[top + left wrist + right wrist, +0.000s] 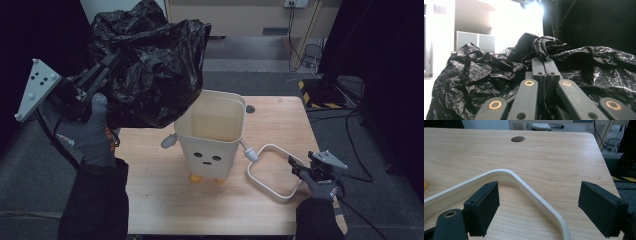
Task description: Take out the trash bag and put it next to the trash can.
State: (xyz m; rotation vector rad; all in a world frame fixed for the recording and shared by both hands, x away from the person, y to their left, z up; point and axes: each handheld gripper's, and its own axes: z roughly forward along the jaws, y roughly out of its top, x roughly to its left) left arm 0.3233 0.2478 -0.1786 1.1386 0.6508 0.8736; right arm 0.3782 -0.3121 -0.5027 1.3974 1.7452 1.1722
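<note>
We see a cream plastic bin (212,135), squarish with rounded corners, standing open at the middle of the pale wooden table (165,200); its smooth inside looks empty. It has a dotted face, small grey arms and orange feet. Our left gripper (545,60) has its jaws pressed together on a crinkled, glossy black plastic bag (150,70), held up at the far left above the bin's left rim. Our right gripper (539,205) stands with jaws apart over the smooth white rounded ring frame (272,172), which lies flat on the table right of the bin.
</note>
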